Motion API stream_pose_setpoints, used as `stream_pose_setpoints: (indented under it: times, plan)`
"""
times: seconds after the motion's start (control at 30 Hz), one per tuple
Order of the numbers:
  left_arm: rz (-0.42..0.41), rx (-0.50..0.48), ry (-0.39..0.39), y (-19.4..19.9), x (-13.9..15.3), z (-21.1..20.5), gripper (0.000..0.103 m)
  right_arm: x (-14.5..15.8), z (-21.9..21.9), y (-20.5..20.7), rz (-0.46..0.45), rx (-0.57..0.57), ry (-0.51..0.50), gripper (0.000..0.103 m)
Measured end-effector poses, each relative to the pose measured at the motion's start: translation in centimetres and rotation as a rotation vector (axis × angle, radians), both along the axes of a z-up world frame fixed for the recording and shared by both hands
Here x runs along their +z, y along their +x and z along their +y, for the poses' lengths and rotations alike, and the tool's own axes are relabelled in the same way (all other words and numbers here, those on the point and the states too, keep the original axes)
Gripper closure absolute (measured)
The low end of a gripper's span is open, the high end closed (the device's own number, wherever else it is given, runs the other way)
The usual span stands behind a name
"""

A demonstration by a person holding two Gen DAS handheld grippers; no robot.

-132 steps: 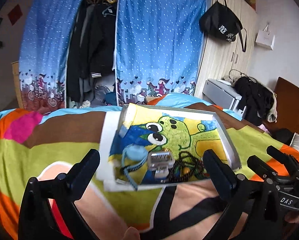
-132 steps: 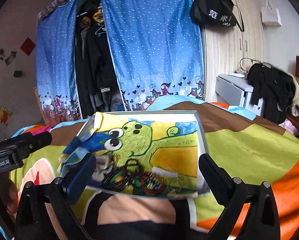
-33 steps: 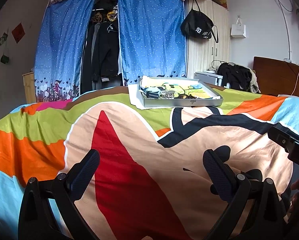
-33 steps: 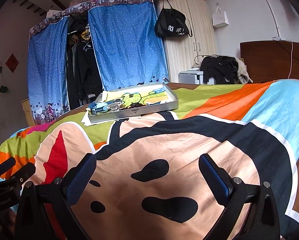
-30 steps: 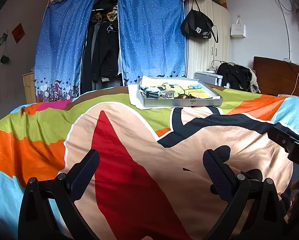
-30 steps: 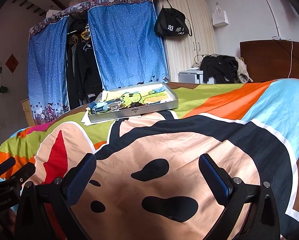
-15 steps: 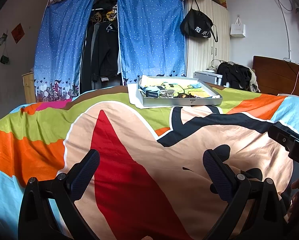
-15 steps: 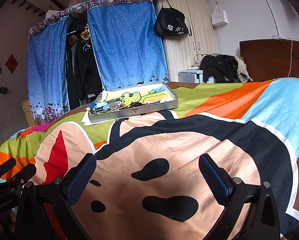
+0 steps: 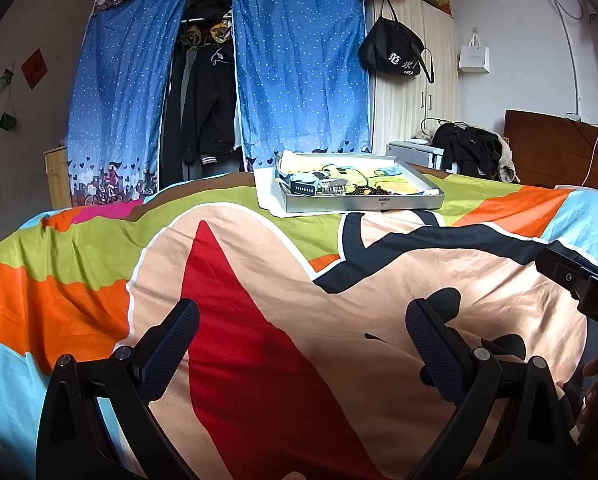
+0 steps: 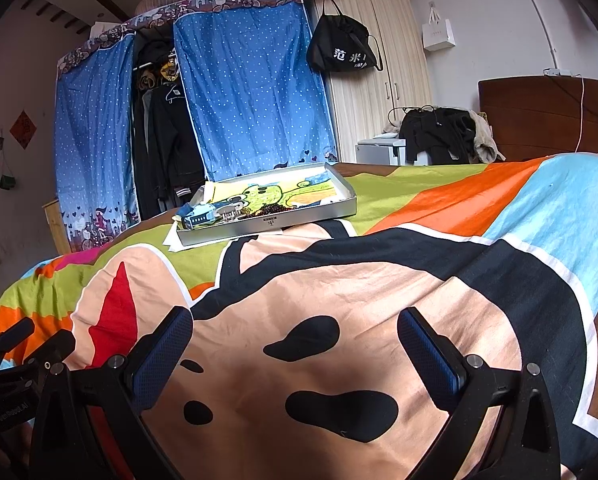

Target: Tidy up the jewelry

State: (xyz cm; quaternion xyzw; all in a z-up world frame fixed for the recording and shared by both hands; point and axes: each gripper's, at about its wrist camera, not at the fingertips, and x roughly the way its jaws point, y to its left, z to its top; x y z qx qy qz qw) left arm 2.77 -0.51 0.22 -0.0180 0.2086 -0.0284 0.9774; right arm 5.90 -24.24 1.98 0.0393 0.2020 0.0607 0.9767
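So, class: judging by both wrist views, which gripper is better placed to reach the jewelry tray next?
Neither clearly. The left gripper and the right gripper are both open, empty and low over the bedspread, far from the tray. The jewelry is at the tray's left end, so perhaps left.

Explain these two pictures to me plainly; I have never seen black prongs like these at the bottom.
No robot arm is here: a person holds one two-finger gripper in each hand, with a wide-angle camera on each looking forward along its fingers. One picture comes from the left gripper, the other from the right gripper. Both are open and hold nothing. They hover over a colourful cartoon-print bedspread. Farther off on it stands a shallow silver metal tray lined with a green cartoon drawing. At its near left end lies a small heap: a light blue band, a silver clip and dark beads. Behind hang blue dotted wardrobe curtains.
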Motion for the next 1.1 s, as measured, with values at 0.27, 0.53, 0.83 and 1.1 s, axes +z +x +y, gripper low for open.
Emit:
stream_pose_setpoints:
  times: [0.27, 0.53, 0.83, 1.1]
  plan:
    - [0.000, 0.000, 0.002, 0.02, -0.06, -0.01, 0.002, -0.08, 0.18, -0.10, 0.001, 0.000, 0.001, 0.000]
    - [0.000, -0.002, 0.004, 0.02, -0.11, -0.04, 0.002, -0.11, 0.22, -0.10, 0.002, -0.001, 0.001, 0.000]
    - [0.000, -0.007, 0.006, 0.10, -0.15, -0.03, 0.002, -0.26, 0.47, -0.30, 0.004, 0.000, 0.001, 0.000]
    - [0.001, -0.007, 0.007, 0.10, -0.16, -0.08, 0.002, -0.58, 0.96, -0.68, 0.009, 0.000, 0.004, 0.000]
